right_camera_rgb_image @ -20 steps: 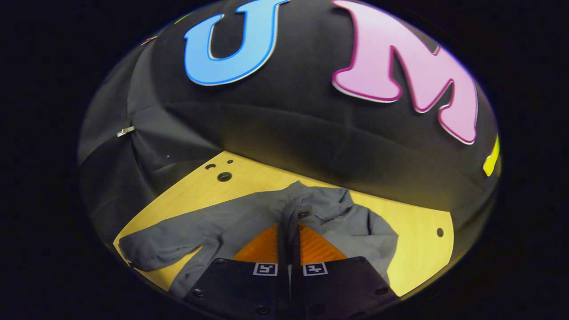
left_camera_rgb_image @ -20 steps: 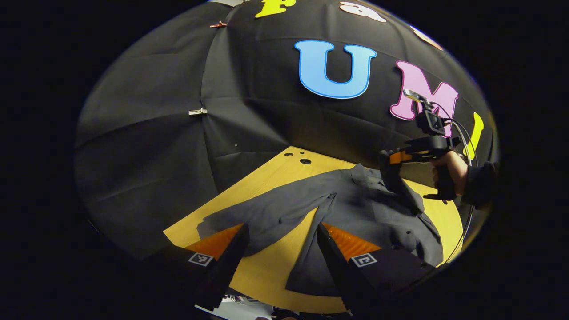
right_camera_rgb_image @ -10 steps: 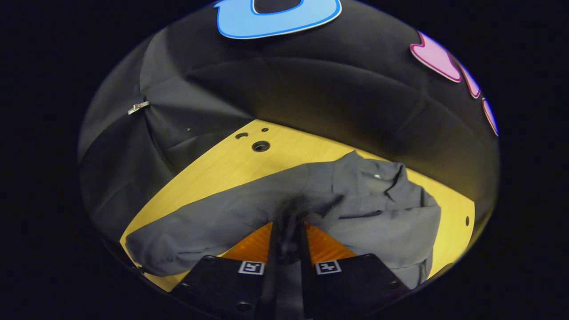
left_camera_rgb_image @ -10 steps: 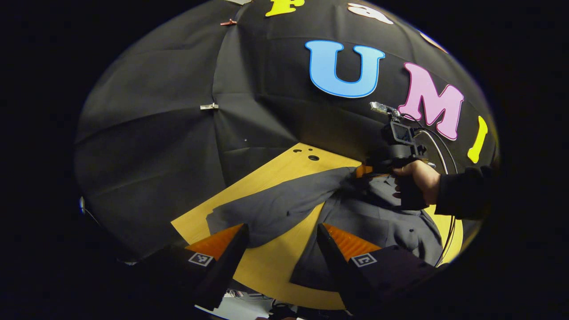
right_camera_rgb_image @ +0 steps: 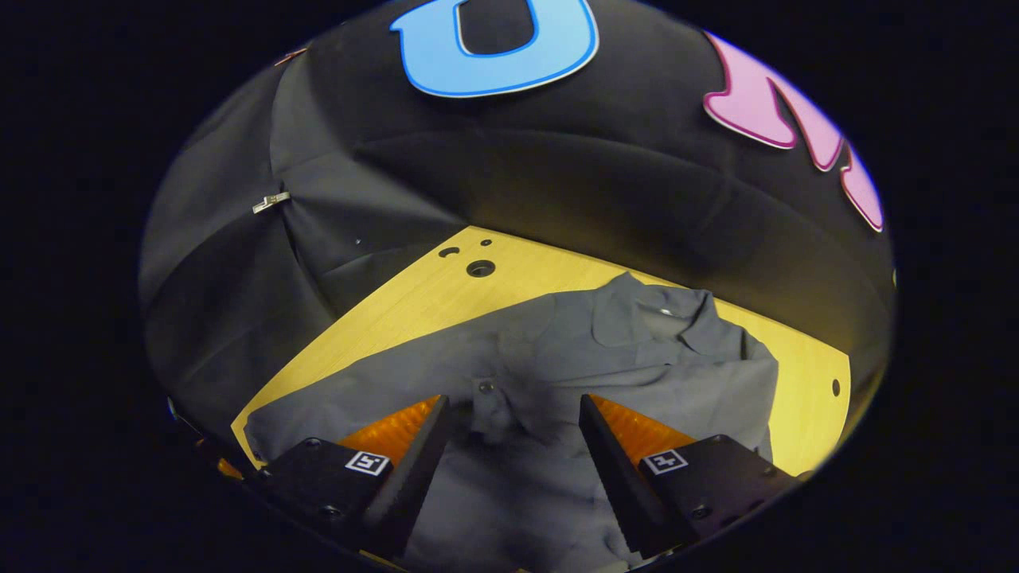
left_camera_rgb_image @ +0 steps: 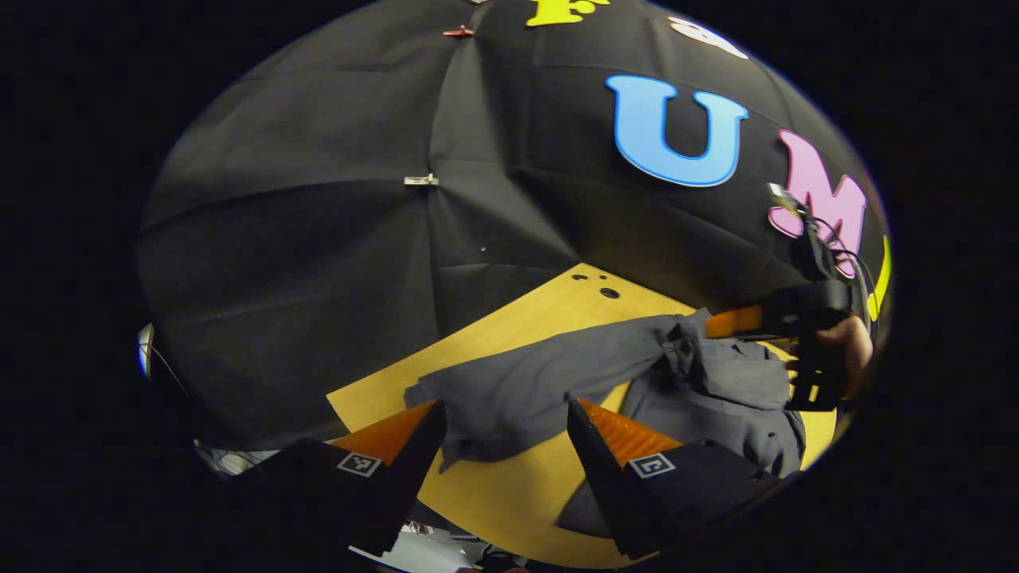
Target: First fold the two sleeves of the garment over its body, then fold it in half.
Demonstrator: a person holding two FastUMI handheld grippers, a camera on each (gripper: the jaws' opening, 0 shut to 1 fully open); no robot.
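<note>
Lying rumpled on the yellow table [right_camera_rgb_image: 414,302], the grey shirt [right_camera_rgb_image: 637,350] has one sleeve [right_camera_rgb_image: 497,402] laid over its body and the other sleeve [left_camera_rgb_image: 517,390] stretched out sideways. Both the right gripper [right_camera_rgb_image: 513,434] and the left gripper [left_camera_rgb_image: 505,438] stand spread, holding nothing. The loose folded sleeve may slide off if the cloth gets dragged.
</note>
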